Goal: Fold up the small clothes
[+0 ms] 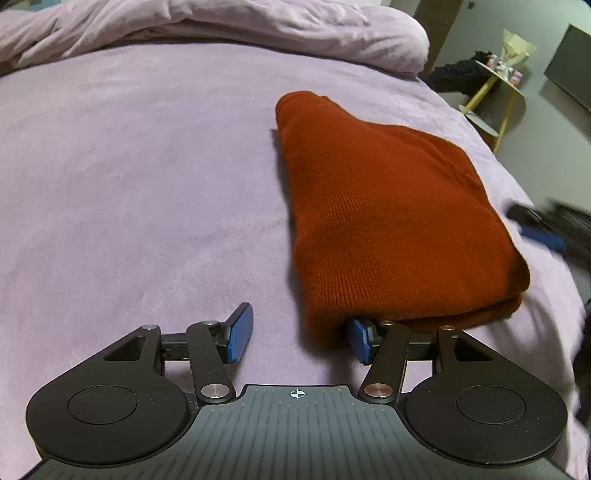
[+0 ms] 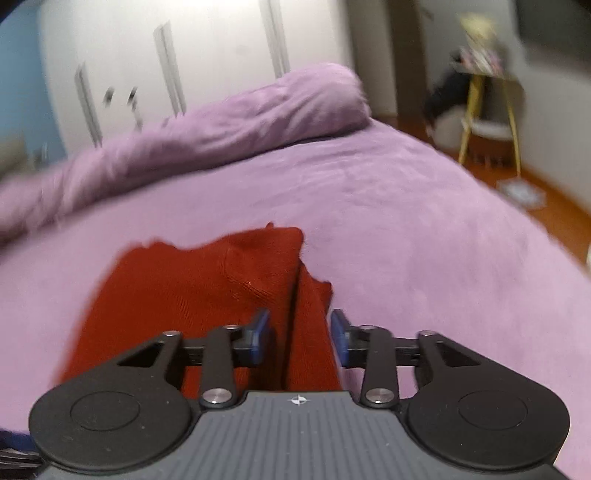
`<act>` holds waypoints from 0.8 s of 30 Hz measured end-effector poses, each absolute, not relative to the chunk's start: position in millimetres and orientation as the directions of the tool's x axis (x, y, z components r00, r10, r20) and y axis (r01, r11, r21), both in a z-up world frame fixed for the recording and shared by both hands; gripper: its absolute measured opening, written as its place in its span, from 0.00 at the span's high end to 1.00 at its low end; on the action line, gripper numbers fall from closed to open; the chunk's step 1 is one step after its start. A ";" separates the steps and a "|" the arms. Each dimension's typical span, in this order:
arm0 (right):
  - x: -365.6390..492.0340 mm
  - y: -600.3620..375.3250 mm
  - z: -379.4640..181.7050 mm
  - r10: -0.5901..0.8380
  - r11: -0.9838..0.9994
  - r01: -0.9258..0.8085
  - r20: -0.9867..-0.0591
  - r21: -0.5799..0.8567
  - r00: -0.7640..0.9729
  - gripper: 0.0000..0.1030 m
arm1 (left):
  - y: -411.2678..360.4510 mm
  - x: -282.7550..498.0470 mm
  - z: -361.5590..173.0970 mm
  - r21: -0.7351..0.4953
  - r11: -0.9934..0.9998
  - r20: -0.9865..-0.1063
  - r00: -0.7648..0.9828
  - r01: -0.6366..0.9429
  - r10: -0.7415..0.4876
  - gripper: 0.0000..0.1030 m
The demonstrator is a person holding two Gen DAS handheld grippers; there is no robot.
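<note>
A rust-red knit garment (image 1: 384, 206) lies folded on the lilac bed cover (image 1: 129, 184), right of centre in the left wrist view. My left gripper (image 1: 301, 334) is open at the garment's near left corner; its right finger (image 1: 360, 338) is tucked under the cloth edge. In the right wrist view the garment (image 2: 192, 291) lies below my right gripper (image 2: 299, 338), which is open with its blue pads either side of the garment's right folded edge. The right gripper also shows blurred at the garment's far side in the left wrist view (image 1: 535, 229).
A bunched lilac duvet (image 1: 221, 29) lies along the far side of the bed. A yellow-legged side table (image 2: 487, 107) with dark clothes stands on the wood floor beyond the bed's right edge. White wardrobe doors (image 2: 184, 66) are behind.
</note>
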State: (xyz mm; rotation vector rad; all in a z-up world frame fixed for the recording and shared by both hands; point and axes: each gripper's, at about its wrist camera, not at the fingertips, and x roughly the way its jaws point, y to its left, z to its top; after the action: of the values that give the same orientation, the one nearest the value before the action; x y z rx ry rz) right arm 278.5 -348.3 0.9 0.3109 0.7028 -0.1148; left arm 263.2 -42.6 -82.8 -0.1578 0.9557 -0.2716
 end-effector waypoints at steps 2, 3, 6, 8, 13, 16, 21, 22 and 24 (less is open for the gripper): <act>245.5 -361.9 2.4 0.065 0.904 0.221 -0.629 0.366 0.775 0.59 | -43.5 263.0 -83.4 -0.254 0.955 -0.780 0.550 0.154 -0.297 0.42; 227.4 -366.0 1.2 0.093 0.878 0.230 -0.623 0.419 0.776 0.59 | -45.1 263.1 -84.1 -0.252 0.956 -0.780 0.552 0.151 -0.293 0.42; 195.2 -364.4 -8.9 0.161 0.825 0.239 -0.619 0.512 0.769 0.59 | -49.5 263.2 -83.8 -0.238 0.960 -0.783 0.556 0.145 -0.278 0.42; 196.7 -359.1 -19.5 0.219 0.791 0.225 -0.607 0.569 0.764 0.59 | -50.2 263.6 -81.5 -0.236 0.962 -0.787 0.552 0.141 -0.274 0.42; 214.0 -358.1 -40.7 0.224 0.694 0.322 -0.619 0.644 0.753 0.85 | -45.9 264.1 -79.8 -0.256 0.959 -0.791 0.544 0.122 -0.280 0.42; 211.9 -365.5 -45.1 0.311 0.573 0.282 -0.523 0.769 0.793 0.93 | -44.4 263.9 -77.3 -0.248 0.962 -0.793 0.547 0.115 -0.269 0.42; 191.9 -395.2 -74.7 0.364 0.321 0.296 -0.406 0.900 0.838 0.94 | -44.3 267.5 -77.0 -0.258 0.961 -0.803 0.529 0.103 -0.273 0.40; 195.3 -393.9 -75.8 0.316 0.428 0.379 -0.529 0.820 0.787 0.94 | -45.5 267.5 -77.8 -0.260 0.960 -0.808 0.521 0.104 -0.276 0.40; 196.5 -388.2 -73.7 0.274 0.531 0.373 -0.571 0.760 0.774 0.95 | -47.5 266.2 -77.2 -0.237 0.965 -0.812 0.524 0.108 -0.258 0.40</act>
State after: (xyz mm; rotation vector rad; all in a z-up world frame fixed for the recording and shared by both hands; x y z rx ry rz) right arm 196.5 -388.2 -73.7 1.0329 0.7161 -0.0661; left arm 266.2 -47.5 -77.2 -0.1648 0.9962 -0.2201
